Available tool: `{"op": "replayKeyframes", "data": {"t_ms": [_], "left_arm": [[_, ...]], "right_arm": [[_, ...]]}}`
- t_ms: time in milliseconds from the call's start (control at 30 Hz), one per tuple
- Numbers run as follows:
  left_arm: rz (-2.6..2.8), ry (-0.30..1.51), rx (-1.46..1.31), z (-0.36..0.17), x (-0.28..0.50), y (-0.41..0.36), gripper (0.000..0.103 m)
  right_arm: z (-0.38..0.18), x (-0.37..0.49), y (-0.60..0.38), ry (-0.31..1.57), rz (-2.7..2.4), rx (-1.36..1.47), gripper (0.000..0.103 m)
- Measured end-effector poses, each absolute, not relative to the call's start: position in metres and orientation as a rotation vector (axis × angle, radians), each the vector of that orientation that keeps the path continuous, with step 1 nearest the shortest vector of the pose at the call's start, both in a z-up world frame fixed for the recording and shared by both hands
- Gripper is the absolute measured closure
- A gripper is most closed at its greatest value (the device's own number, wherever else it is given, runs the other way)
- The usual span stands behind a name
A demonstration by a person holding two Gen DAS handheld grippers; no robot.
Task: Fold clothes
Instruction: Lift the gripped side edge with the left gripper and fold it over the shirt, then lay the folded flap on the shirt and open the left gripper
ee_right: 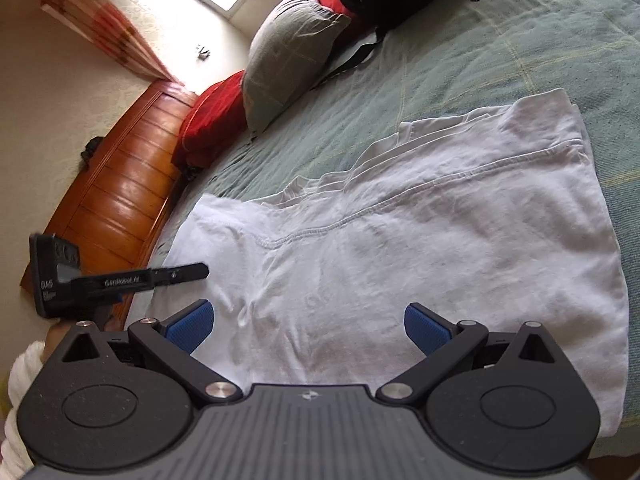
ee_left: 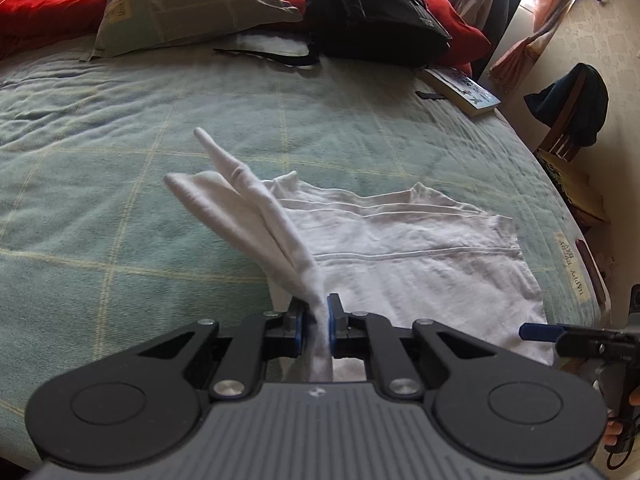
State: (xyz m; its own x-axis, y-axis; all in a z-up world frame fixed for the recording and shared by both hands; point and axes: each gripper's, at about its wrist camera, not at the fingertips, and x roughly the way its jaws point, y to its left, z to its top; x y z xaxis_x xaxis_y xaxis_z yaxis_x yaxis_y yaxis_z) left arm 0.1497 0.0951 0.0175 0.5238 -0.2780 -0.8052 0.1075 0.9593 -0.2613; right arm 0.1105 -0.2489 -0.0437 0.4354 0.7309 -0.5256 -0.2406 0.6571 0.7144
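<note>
White cloth fills the lower middle of both views: a white T-shirt lies mostly flat on a bed covered by a pale green checked bedspread. In the left wrist view, the left claw is clamped on a bunched part of the shirt, its blue pads pressed against the fabric from both sides. From that pinch a twisted length of cloth rises toward the upper left of the frame, lifted clear of the bedspread, while the rest of the garment spreads flat to the right, a stitched seam running across it.

In the right wrist view, the right claw hangs spread wide over the T-shirt, its blue pads well apart with nothing between them. Whether they touch the cloth cannot be told. The left claw's body shows at the left edge of that frame, and a white knitted sleeve sits in the lower left corner.

Toward the top of the left wrist view lie a grey-green pillow, a red blanket, a black bag and, at the upper right, a book near the bed's edge. A wooden bed frame curves along the left of the right wrist view, below a striped curtain.
</note>
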Motion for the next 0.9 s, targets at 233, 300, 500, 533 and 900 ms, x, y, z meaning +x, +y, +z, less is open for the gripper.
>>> {"op": "replayKeyframes", "data": {"t_ms": [233, 300, 500, 533, 900], "left_arm": [[-0.241, 1.001, -0.167, 0.028, 0.152, 0.065, 0.094], [-0.252, 0.999, -0.163, 0.032, 0.153, 0.055, 0.094], [-0.299, 0.993, -0.147, 0.041, 0.159, 0.023, 0.094], [-0.309, 0.996, -0.151, 0.041, 0.162, 0.017, 0.094], [-0.387, 1.054, -0.118, 0.023, 0.188, -0.050, 0.094]], "right_arm": [[-0.051, 0.099, -0.263, 0.946, 0.755, 0.545, 0.000], [-0.052, 0.096, -0.268, 0.934, 0.762, 0.549, 0.000], [-0.055, 0.084, -0.287, 0.906, 0.765, 0.574, 0.000], [-0.055, 0.082, -0.290, 0.904, 0.762, 0.577, 0.000], [-0.061, 0.070, -0.313, 0.884, 0.720, 0.604, 0.000]]}}
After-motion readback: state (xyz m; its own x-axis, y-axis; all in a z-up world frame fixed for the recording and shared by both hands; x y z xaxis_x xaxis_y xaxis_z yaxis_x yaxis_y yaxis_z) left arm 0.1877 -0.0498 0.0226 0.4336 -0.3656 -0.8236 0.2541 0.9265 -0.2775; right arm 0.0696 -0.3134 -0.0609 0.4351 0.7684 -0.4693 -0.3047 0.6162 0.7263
